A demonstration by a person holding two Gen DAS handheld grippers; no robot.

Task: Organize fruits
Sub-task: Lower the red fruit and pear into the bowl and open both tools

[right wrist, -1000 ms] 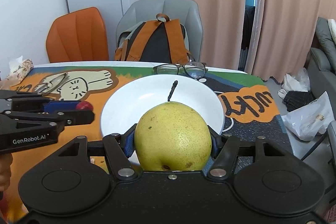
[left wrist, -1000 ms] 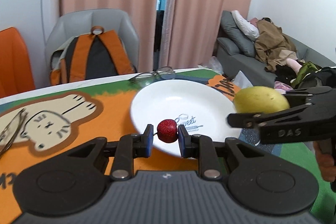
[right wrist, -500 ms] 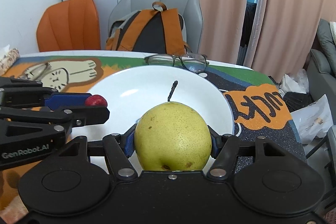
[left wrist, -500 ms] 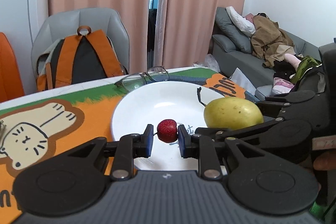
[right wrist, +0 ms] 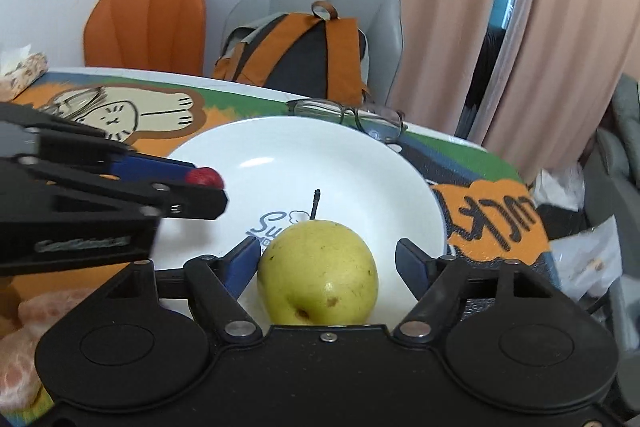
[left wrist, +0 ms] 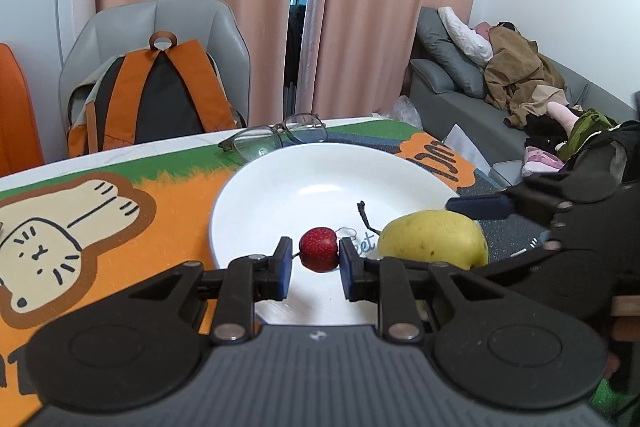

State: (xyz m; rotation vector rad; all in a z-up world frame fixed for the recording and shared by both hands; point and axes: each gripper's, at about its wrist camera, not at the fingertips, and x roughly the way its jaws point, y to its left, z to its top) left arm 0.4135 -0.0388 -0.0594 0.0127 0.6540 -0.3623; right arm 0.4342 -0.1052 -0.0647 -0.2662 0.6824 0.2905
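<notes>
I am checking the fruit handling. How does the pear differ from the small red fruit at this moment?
The pear is yellow-green and large; the small red fruit is far smaller. The right claw has just been opening, its pads off the pear, while the left claw is shut on the red fruit. The pear appears to rest on the white plate; the red fruit hangs above it. Both are over the plate.
</notes>
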